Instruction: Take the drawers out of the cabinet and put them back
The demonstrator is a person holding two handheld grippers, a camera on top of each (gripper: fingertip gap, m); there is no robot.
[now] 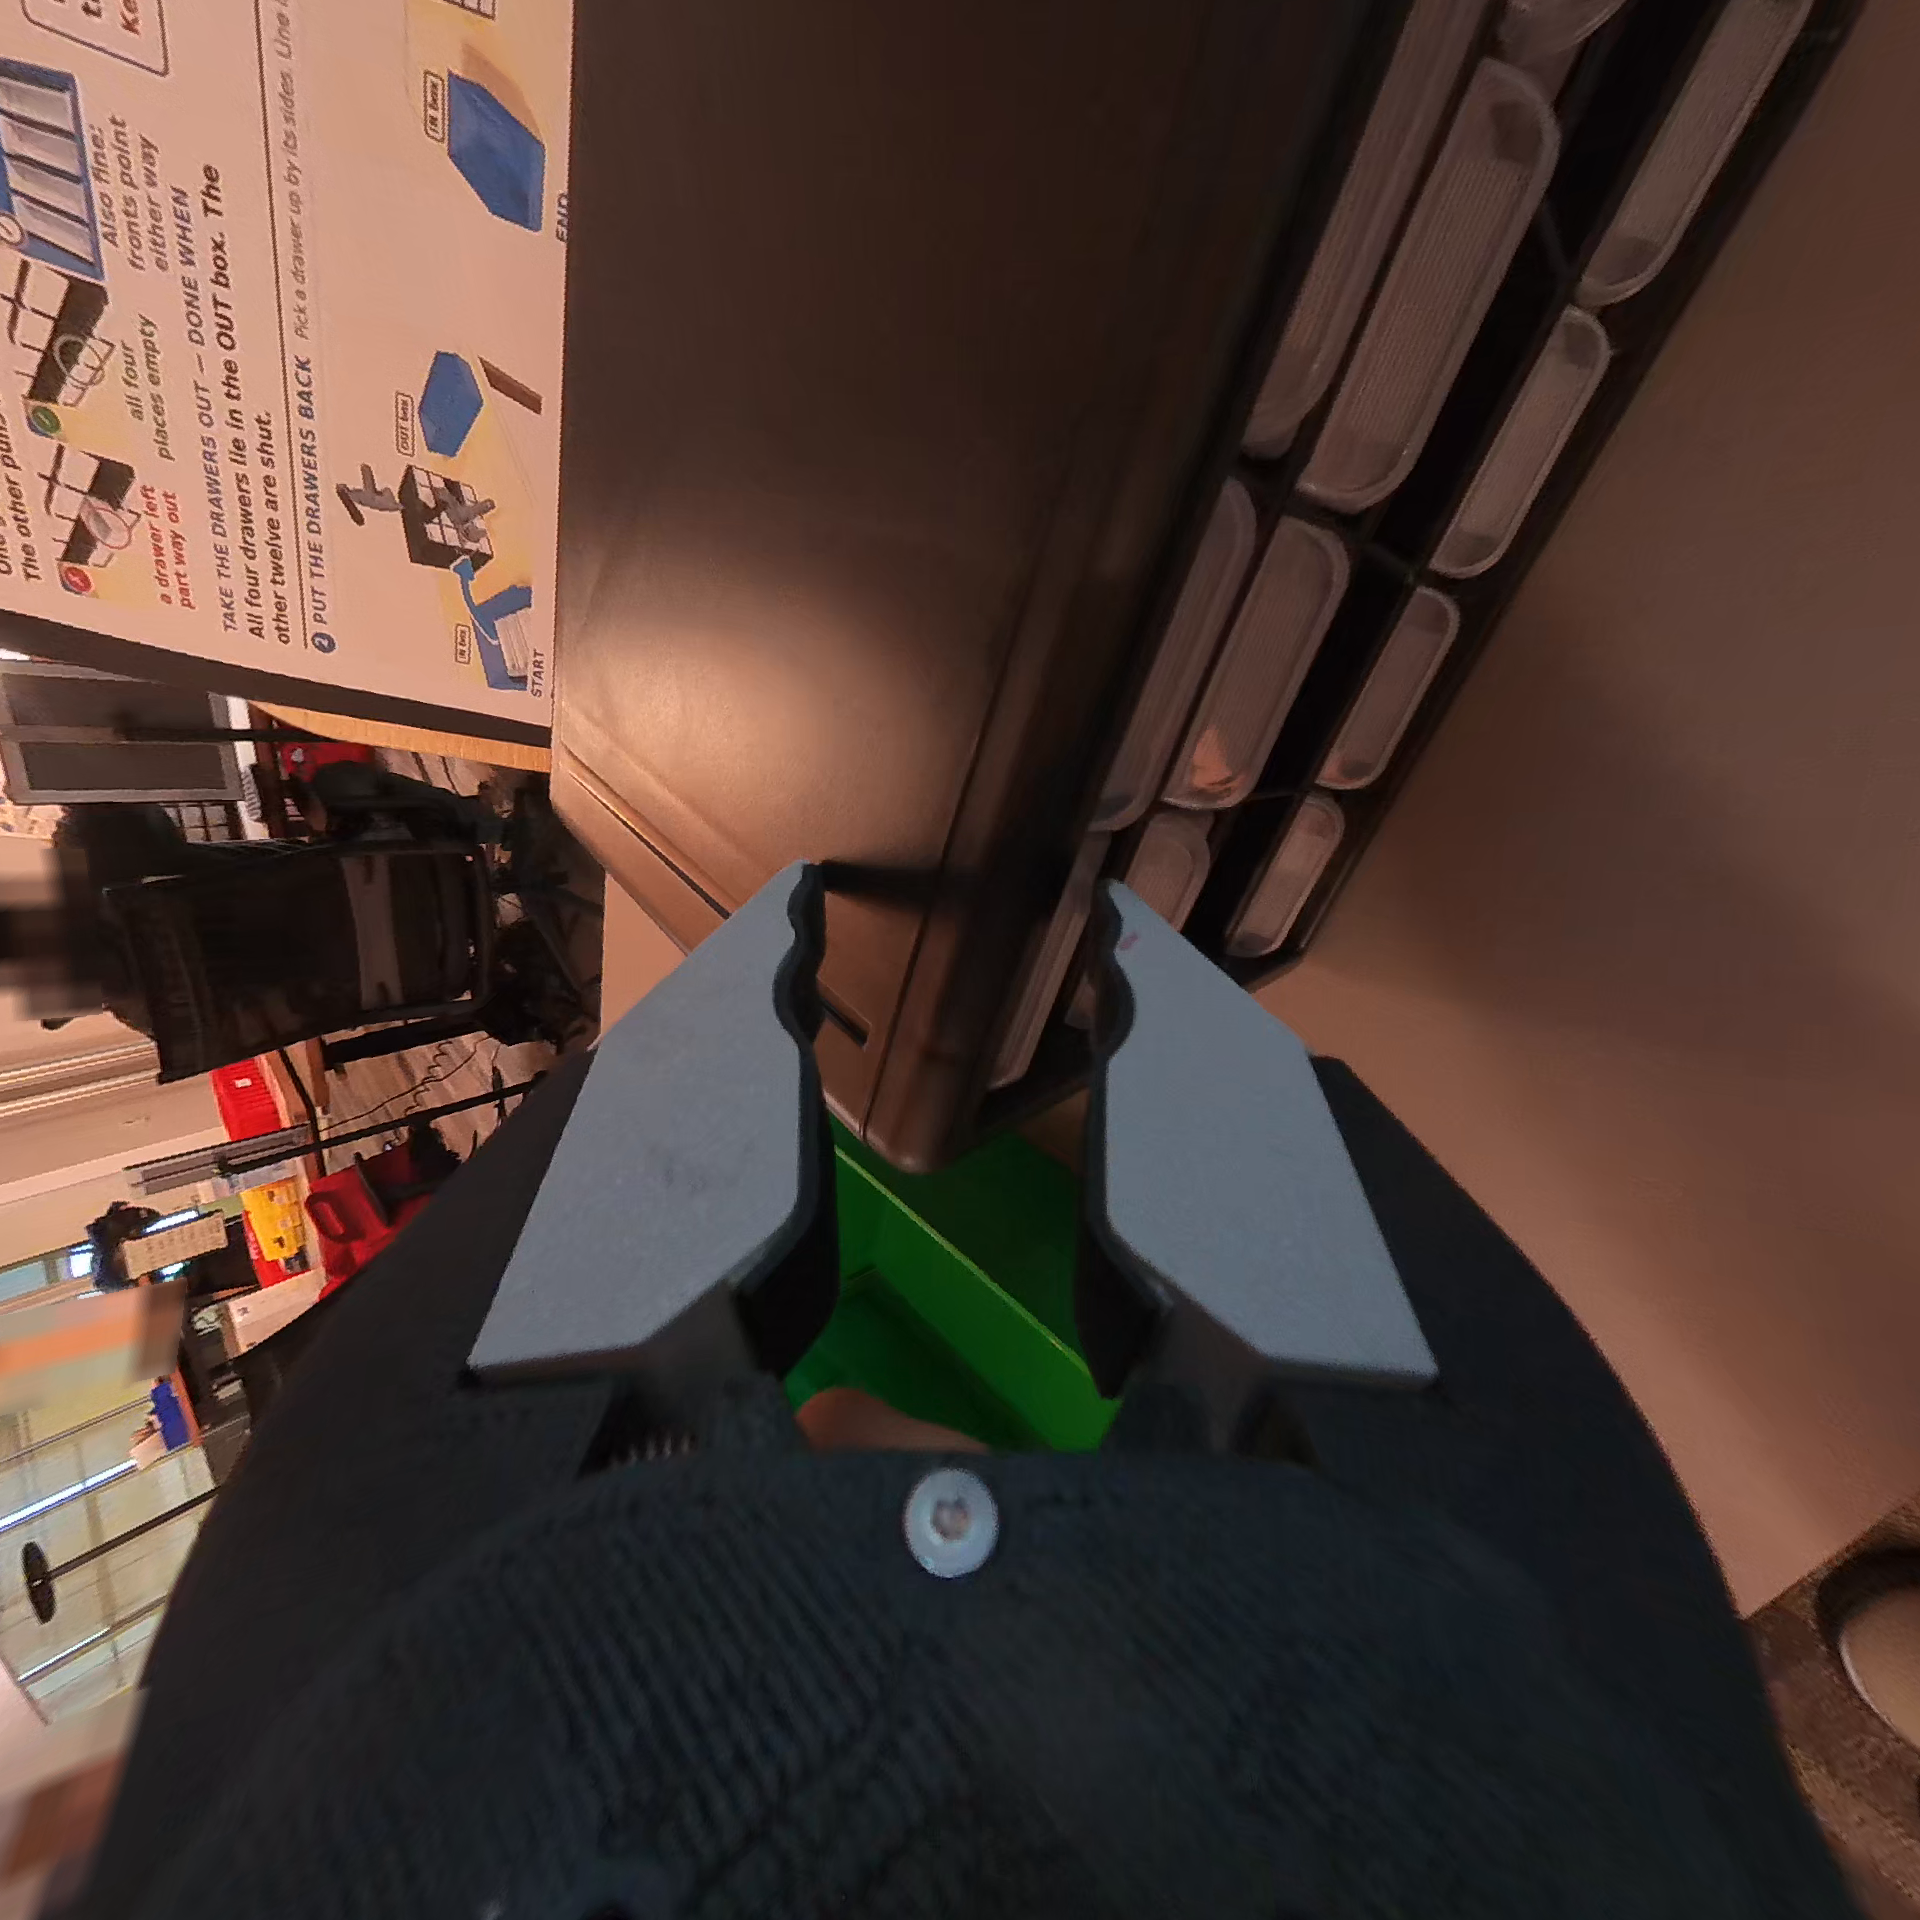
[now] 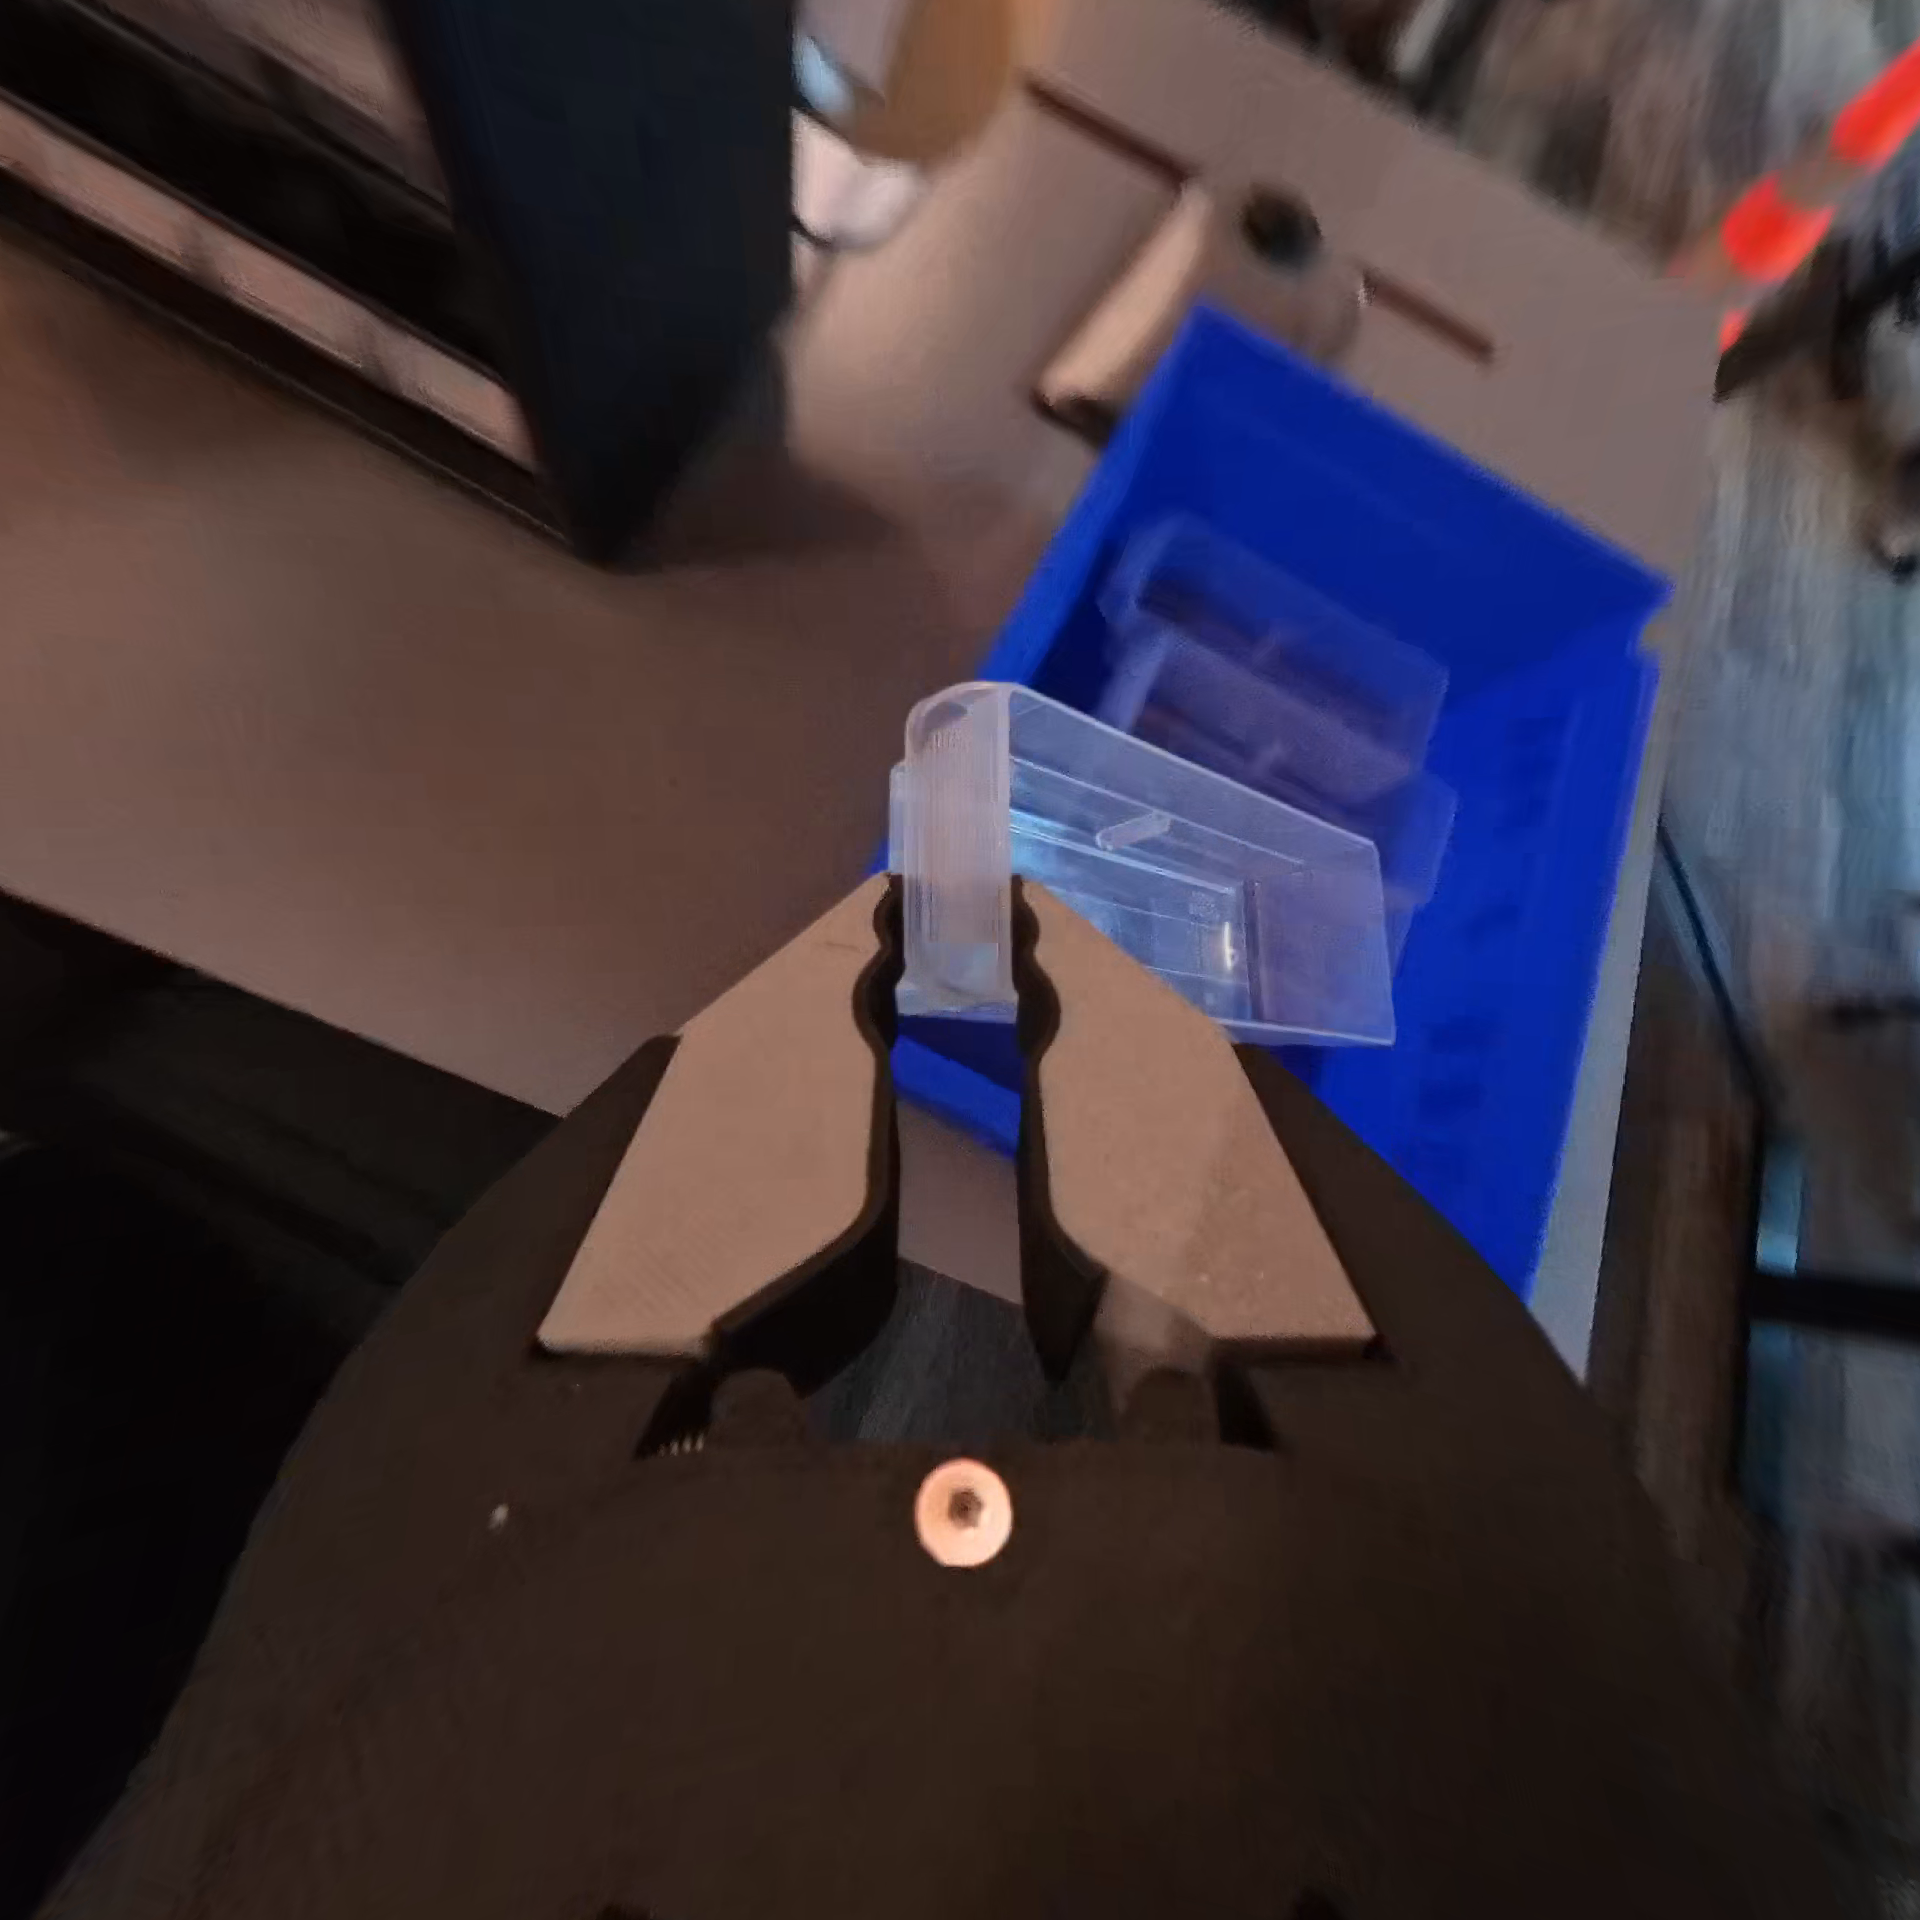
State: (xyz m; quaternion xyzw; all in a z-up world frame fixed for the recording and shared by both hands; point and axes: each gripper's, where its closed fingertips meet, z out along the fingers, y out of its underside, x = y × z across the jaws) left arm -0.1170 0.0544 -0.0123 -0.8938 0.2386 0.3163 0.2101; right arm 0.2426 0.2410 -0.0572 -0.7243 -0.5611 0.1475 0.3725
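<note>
The dark cabinet [image 1: 831, 416] fills the left wrist view, with rows of clear drawer fronts [image 1: 1423, 291] along its right face. My left gripper [image 1: 954, 909] straddles the cabinet's near corner, one finger on each side, and appears clamped on it. In the right wrist view my right gripper [image 2: 954, 914] is shut on the front handle of a clear plastic drawer [image 2: 1143, 873]. It holds the drawer in the air just above the near edge of a blue bin [image 2: 1507, 987]. Another clear drawer [image 2: 1278, 665] lies inside the bin.
A printed instruction sheet [image 1: 260, 312] stands behind the cabinet on the left. A green object [image 1: 956, 1320] shows below, between the left fingers. The tan table [image 2: 416, 727] lies left of the bin. A dark blurred shape [image 2: 623, 260] stands at the back left.
</note>
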